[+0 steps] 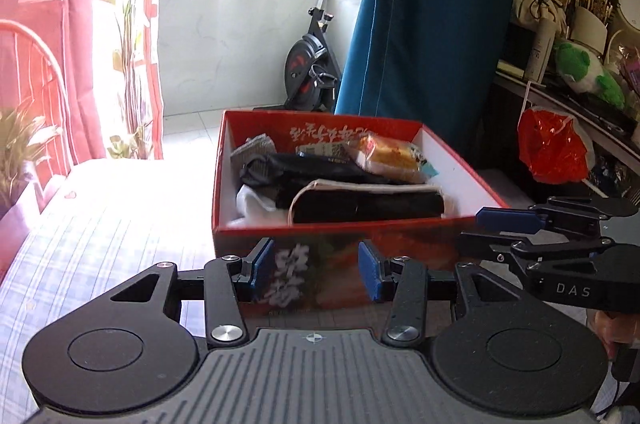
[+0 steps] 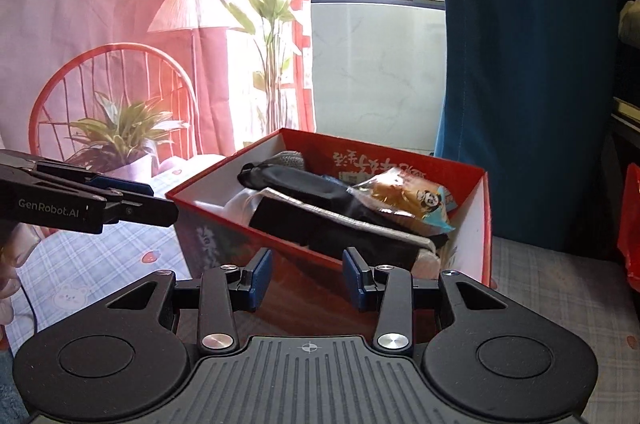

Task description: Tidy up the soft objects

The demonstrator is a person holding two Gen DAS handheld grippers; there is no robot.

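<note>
While both grippers hover over the checked bedsheet [image 1: 100,232], neither holds anything: the left gripper [image 1: 316,270] stands with its blue pads [image 1: 370,274] parted and nothing between them, facing the near wall of the red box [image 1: 340,252]; the right gripper [image 2: 306,280] is likewise parted and bare, near a corner of the same box. Inside lie dark folded cloths [image 1: 360,202], a grey knit piece [image 1: 256,148], white fabric [image 1: 252,204] and a snack packet [image 1: 388,156]. Beyond stand a blue curtain [image 1: 432,16] and an exercise bike [image 1: 312,56].
</note>
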